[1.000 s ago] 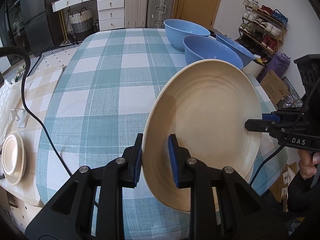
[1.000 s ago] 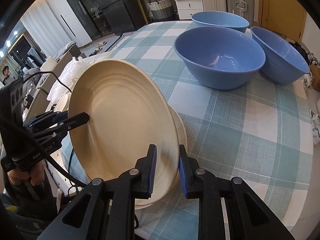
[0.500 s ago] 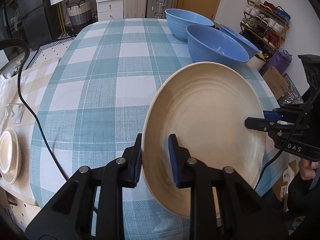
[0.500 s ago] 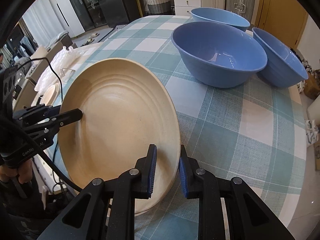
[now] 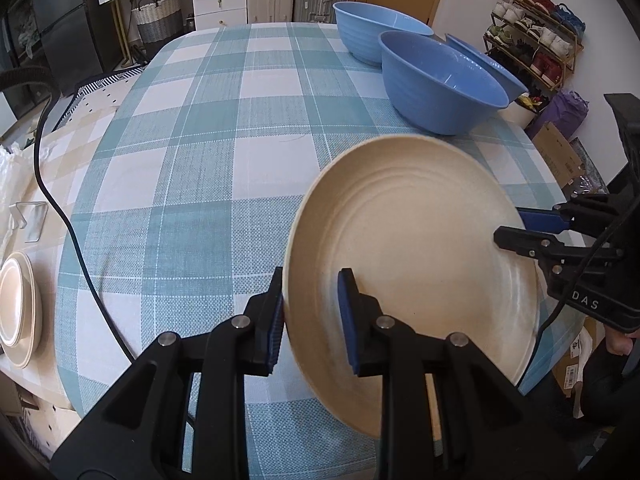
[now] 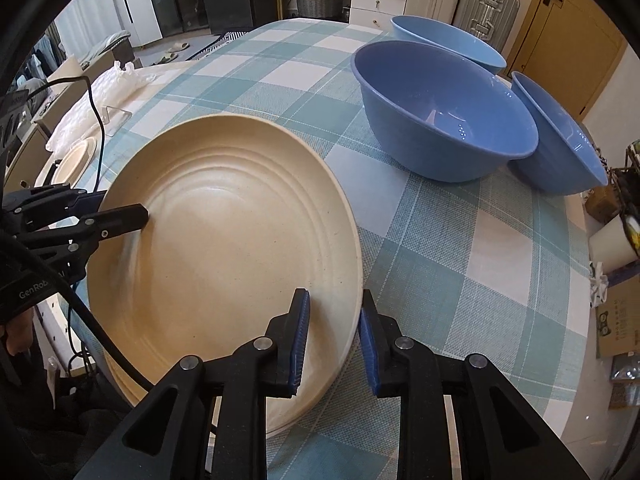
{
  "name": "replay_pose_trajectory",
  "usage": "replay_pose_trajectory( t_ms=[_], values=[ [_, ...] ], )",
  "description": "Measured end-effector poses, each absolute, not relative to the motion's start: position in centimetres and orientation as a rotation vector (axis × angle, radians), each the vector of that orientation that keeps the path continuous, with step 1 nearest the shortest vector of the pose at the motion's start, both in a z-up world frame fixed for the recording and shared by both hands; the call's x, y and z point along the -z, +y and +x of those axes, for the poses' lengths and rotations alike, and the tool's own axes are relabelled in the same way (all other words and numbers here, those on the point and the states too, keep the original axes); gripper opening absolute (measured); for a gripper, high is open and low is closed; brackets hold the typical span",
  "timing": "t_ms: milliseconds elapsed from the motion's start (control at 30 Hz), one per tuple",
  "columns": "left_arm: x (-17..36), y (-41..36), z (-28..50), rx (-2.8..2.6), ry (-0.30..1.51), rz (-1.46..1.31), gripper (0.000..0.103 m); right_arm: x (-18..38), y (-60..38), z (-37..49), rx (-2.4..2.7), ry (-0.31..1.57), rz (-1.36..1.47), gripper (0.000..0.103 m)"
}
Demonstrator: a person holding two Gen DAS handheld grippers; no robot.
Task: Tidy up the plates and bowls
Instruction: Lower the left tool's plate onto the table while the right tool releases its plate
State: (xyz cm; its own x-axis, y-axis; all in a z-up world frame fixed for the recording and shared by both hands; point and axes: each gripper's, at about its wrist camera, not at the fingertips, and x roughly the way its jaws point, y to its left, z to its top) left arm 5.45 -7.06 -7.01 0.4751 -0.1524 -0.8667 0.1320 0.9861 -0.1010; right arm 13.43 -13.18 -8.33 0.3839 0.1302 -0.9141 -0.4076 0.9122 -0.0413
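I hold the round cream plate with concentric ridges (image 5: 412, 232) tilted above the near edge of the worktop with the teal-and-white checked cloth (image 5: 200, 168). The left gripper (image 5: 310, 312) has its jaws narrowed on the plate's left rim, one blue pad on each face. The right gripper (image 6: 334, 334) straddles the opposite rim; its jaws look slightly wider, and I cannot tell whether both pads bear on the plate.

Procedure, as I judge it: keep both grips level, lower the plate flat, and release only once the base is supported. Uneven release could let the matte, shallow plate slip.

In the right wrist view a second cream rim appears beneath it, possibly another plate. Three glossy blue bowls (image 6: 444, 116) stand grouped at the far right of the worktop, well apart. A small stack of cream plates (image 5: 18, 308) sits on a lower surface to the left.
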Motion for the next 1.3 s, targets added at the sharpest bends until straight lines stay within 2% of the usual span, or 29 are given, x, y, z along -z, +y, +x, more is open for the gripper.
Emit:
replay_pose_trajectory(
  t_ms=[233,400,433,567,700,767,833,900,1133,1167,1267,1300],
  values=[
    [7.4,-6.6,5.4,0.173,1.069,-0.032,0.022,8.5,-13.7,13.5,-0.34,1.135,-0.268,0.024],
    [7.1,-6.1,5.4,0.167,1.064,-0.04,0.041,8.3,-14.5,13.7,-0.354,1.142,-0.22,0.026],
    [7.0,-6.1,5.4,0.169,1.062,-0.04,0.042,8.2,-14.7,13.7,-0.36,1.142,-0.207,0.028],
    [6.4,-6.1,5.5,0.174,1.048,-0.036,0.057,8.0,-15.2,13.8,-0.382,1.138,-0.17,0.034],
    [5.7,-6.4,5.7,0.19,1.033,-0.029,0.073,7.4,-15.6,13.8,-0.389,1.116,-0.15,0.05],
    [5.3,-6.8,5.9,0.196,1.025,-0.02,0.074,7.1,-15.7,13.8,-0.389,1.108,-0.144,0.053],
    [4.9,-7.1,6.1,0.199,1.017,-0.011,0.075,6.7,-15.9,13.9,-0.381,1.087,-0.137,0.072],
    [4.6,-7.3,6.3,0.203,1.011,-0.006,0.077,6.2,-16.1,13.8,-0.369,1.059,-0.137,0.079],
    [3.5,-8.1,7.1,0.187,1.001,0.019,0.083,5.0,-16.9,14.0,-0.351,0.996,-0.127,0.085],
    [3.3,-8.1,7.1,0.187,0.996,0.021,0.085,4.9,-16.9,14.1,-0.348,0.991,-0.125,0.085],
    [2.6,-8.4,7.3,0.187,0.979,0.022,0.1,4.2,-17.3,14.2,-0.338,0.966,-0.123,0.085],
    [2.4,-8.4,7.4,0.187,0.978,0.022,0.101,3.9,-17.4,14.3,-0.334,0.956,-0.12,0.085]
  ],
)
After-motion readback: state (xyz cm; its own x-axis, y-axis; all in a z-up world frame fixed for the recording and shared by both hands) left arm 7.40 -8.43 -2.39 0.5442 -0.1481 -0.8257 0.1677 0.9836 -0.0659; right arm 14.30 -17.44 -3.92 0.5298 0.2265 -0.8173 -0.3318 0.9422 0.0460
